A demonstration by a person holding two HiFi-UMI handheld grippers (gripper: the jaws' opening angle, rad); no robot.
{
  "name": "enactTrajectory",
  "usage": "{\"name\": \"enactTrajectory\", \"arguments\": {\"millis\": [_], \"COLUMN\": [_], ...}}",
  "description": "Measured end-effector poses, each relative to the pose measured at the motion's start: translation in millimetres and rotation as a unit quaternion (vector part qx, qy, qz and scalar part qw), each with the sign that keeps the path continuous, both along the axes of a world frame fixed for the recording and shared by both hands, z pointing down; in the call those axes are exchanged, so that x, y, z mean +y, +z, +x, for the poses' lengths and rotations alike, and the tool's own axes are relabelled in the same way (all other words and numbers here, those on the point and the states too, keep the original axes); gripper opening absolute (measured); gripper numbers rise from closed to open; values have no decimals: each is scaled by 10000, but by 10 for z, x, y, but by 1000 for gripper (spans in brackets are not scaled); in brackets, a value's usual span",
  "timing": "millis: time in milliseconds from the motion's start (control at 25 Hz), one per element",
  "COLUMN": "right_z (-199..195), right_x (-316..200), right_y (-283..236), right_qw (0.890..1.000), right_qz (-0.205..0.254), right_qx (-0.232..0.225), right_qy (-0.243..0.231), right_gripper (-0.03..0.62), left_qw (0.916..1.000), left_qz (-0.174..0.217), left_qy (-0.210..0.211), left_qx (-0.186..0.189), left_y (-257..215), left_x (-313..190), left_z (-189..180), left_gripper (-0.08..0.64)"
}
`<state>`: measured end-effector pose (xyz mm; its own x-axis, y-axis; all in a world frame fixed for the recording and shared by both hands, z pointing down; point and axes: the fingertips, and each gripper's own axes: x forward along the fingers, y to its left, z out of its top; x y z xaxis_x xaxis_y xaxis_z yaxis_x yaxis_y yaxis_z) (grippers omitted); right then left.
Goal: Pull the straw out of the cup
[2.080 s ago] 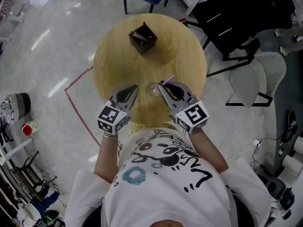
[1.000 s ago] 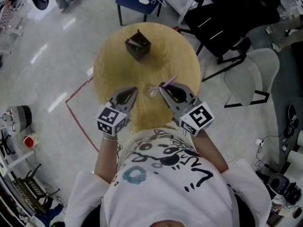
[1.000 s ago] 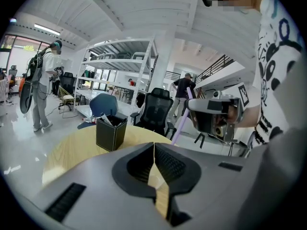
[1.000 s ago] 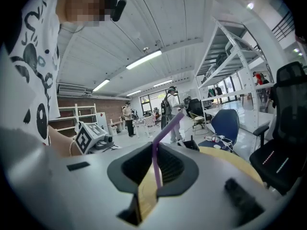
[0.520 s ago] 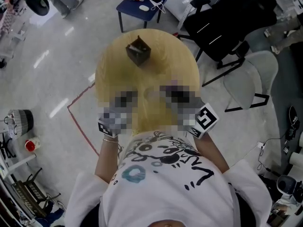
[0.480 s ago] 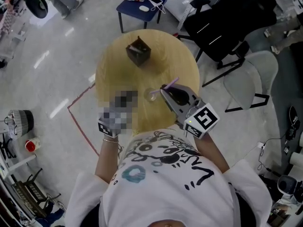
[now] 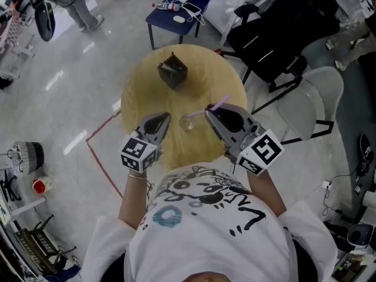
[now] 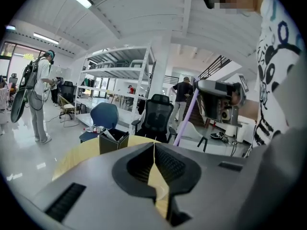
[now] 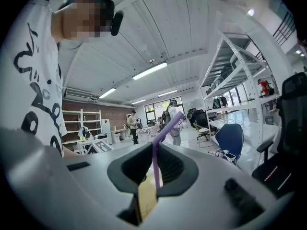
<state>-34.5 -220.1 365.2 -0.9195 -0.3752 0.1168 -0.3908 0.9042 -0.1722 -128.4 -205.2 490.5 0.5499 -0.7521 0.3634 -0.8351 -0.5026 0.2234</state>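
**Left gripper** [image 7: 166,116]: nearest the wearer, just left of the cup [image 7: 188,123]. Its jaws are pressed together with nothing between them, and it is idle.

**Right gripper** [image 7: 208,109]: just right of the cup and above it. Its jaws are clamped on the purple straw [image 7: 220,103], below the straw's bend.

**Straw**: slants from the right gripper down toward the cup's mouth, with the bent top pointing away from the cup. Whether the lower end is clear of the rim cannot be told.

**Cup**: clear and upright on the round wooden table [image 7: 144,93].

**Dark open box** [image 7: 172,70]: beyond the cup and well apart from it.

**Step in hand**: judged to be mid-extraction, with the straw gripped and partly raised. The next move calls for a lift along the straw's own line. The cup looks light and nothing holds it, so it could drag or tip.

**Views compared**:
- The right gripper view alone shows the straw passing between the jaws.
- The left gripper view shows the closed, empty pair and the straw from the side, but that gripper's body hides the cup.
- Only the head view shows the cup.
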Motion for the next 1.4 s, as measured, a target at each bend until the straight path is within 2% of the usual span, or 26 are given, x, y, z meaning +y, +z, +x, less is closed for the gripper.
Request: {"name": "enactTrajectory", "arguments": {"millis": [480,640,880,1400], "right_z": [255,363,487,476], "right_x": [-117,-142,-174,-165], "right_y": [-202,-150,-21,544], "right_qw": [9986,9979,9973,9951], "right_qz": [368,338,233,37], "right_qx": [217,287,337,739], "right_qy": [319,462,604,649], "right_gripper": [46,46,46,44], "left_qw": [9995,9994,9994,9997], "left_qz": [312,321,262,165], "left_qy": [2,59,193,172], "left_qx": [9,65,-90,-90], "left_y": [-262,-289,-211,-134], "left_x": [-70,-68,-71,-2], "left_z": [3,48,141,101], "left_gripper": [17,17,17,17]}}
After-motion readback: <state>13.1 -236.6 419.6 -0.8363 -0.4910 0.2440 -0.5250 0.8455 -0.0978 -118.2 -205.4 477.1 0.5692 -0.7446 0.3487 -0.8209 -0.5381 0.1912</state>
